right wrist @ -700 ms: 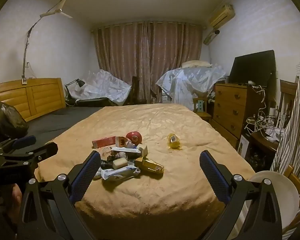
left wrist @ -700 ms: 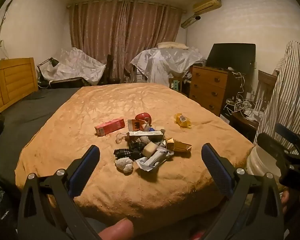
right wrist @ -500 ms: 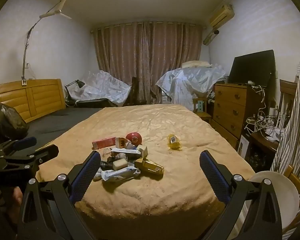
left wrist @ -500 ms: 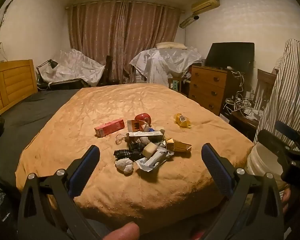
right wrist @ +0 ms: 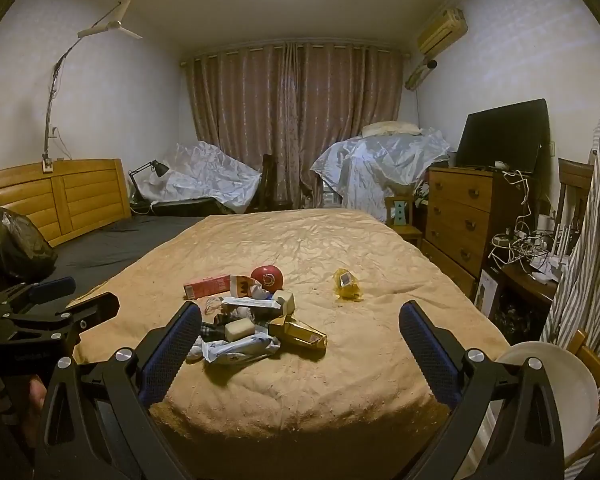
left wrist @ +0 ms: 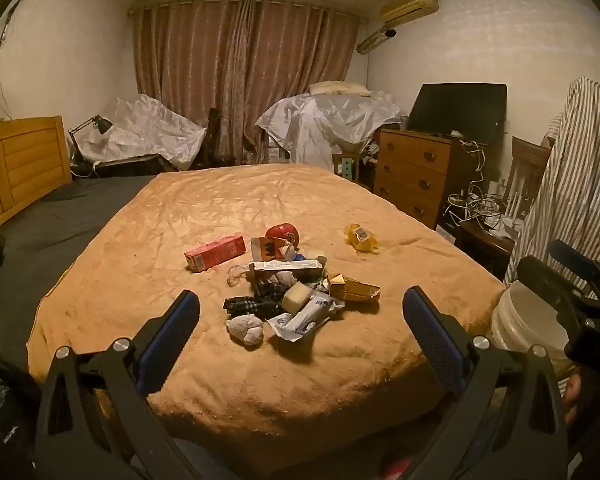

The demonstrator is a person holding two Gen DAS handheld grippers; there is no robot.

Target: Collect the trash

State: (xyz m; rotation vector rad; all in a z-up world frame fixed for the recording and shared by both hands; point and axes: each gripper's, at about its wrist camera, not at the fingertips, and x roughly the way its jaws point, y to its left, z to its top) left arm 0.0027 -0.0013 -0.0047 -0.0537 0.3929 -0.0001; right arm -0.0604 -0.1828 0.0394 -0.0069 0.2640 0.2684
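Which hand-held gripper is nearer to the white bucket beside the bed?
The right hand-held gripper: the white bucket sits just beside its right finger. The left hand-held gripper is further off, with the bucket beyond the right one.

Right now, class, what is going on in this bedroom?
A person holds a claw in each hand over the near end of the bed. The left claw and right claw are both open and empty. The trash pile lies untouched on the orange blanket, with a white bucket beside the bed.
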